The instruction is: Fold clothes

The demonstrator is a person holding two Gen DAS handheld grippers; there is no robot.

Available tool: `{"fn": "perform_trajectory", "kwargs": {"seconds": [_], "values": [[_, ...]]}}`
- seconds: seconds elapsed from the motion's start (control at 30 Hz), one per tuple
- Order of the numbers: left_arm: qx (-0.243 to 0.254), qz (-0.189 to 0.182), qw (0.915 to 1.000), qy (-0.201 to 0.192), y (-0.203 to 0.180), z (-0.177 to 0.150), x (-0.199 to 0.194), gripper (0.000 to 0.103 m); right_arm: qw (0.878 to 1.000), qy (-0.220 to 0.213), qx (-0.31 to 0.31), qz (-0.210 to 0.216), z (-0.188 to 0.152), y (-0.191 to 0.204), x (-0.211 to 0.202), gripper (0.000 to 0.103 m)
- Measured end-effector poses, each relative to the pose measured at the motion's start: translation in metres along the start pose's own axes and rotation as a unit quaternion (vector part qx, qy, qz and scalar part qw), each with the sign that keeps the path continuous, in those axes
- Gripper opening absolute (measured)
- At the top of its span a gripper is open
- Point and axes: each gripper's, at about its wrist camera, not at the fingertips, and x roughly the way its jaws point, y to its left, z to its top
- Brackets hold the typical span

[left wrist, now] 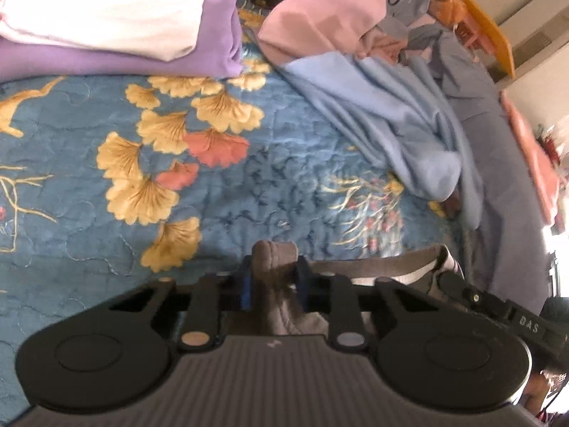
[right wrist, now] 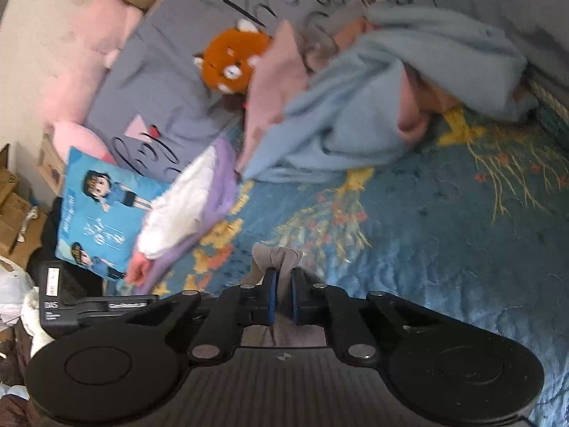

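Note:
My left gripper is shut on a bunched fold of a grey garment, held above the blue floral bedspread. The garment's grey band with white stripes runs off to the right toward the other gripper's body. My right gripper is shut on another bunch of the same grey garment, which hangs below the fingers. A pile of unfolded light blue and pink clothes lies ahead on the right; it also shows in the right wrist view.
A folded stack, white on purple, lies at the far left of the bed, also in the right wrist view. An orange plush toy, a blue printed cushion, pink pillows and cardboard boxes lie beyond.

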Motion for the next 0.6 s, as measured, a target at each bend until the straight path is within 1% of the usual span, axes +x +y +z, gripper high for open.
{"fn": "perform_trajectory", "kwargs": {"seconds": [0.07, 0.13, 0.17, 0.2, 0.23, 0.27, 0.3, 0.33, 0.37, 0.4, 0.43, 0.47, 0.5, 0.57, 0.6], "values": [[0.007, -0.003, 0.9996, -0.026, -0.007, -0.001, -0.014, 0.02, 1.0, -0.016, -0.009, 0.006, 0.002, 0.008, -0.01, 0.005], [0.012, -0.017, 0.9982, -0.056, -0.013, 0.0, -0.033, 0.02, 0.999, -0.038, -0.016, 0.009, 0.004, 0.014, -0.018, 0.005], [0.016, -0.023, 0.9968, -0.075, -0.016, 0.002, -0.042, 0.022, 0.998, -0.051, -0.02, 0.008, 0.005, 0.016, -0.022, 0.005], [0.024, -0.015, 0.9958, -0.087, -0.019, 0.005, -0.045, 0.026, 0.999, -0.047, -0.018, 0.0, 0.008, 0.014, -0.018, 0.005], [0.032, -0.006, 0.9945, -0.1, -0.022, 0.007, -0.049, 0.037, 0.999, -0.042, -0.015, -0.009, 0.012, 0.012, -0.013, 0.005], [0.04, 0.02, 0.9943, -0.096, -0.024, 0.012, -0.047, 0.044, 0.999, -0.029, -0.006, -0.018, 0.014, 0.007, -0.004, 0.005], [0.042, 0.048, 0.9939, -0.09, -0.025, 0.016, -0.043, 0.044, 1.0, -0.016, -0.004, -0.024, 0.015, 0.004, 0.004, 0.01], [0.039, 0.059, 0.9935, -0.089, -0.024, 0.016, -0.044, 0.045, 1.0, -0.003, -0.002, -0.03, 0.016, 0.001, 0.012, 0.013], [0.035, 0.07, 0.9929, -0.089, -0.023, 0.016, -0.044, 0.052, 0.999, -0.011, 0.003, -0.03, 0.014, 0.0, 0.008, 0.016], [0.029, 0.062, 0.9934, -0.092, -0.022, 0.013, -0.047, 0.059, 0.999, -0.02, 0.008, -0.029, 0.013, -0.001, 0.004, 0.022], [0.021, 0.056, 0.9932, -0.1, -0.019, 0.009, -0.052, 0.072, 0.999, -0.028, 0.013, -0.029, 0.011, -0.001, 0.0, 0.028], [0.014, 0.054, 0.9922, -0.112, -0.015, 0.004, -0.06, 0.081, 0.999, -0.037, 0.017, -0.028, 0.01, -0.002, -0.005, 0.042], [0.007, 0.052, 0.991, -0.123, -0.011, -0.001, -0.068, 0.085, 0.998, -0.046, 0.022, -0.027, 0.008, -0.003, -0.009, 0.051], [-0.012, 0.039, 0.991, -0.128, -0.004, -0.013, -0.084, 0.098, 0.997, -0.063, 0.032, -0.026, 0.005, -0.004, -0.017, 0.055], [-0.021, 0.033, 0.9908, -0.13, 0.0, -0.02, -0.091, 0.099, 0.997, -0.065, 0.036, -0.024, 0.003, -0.005, -0.024, 0.055]]}}
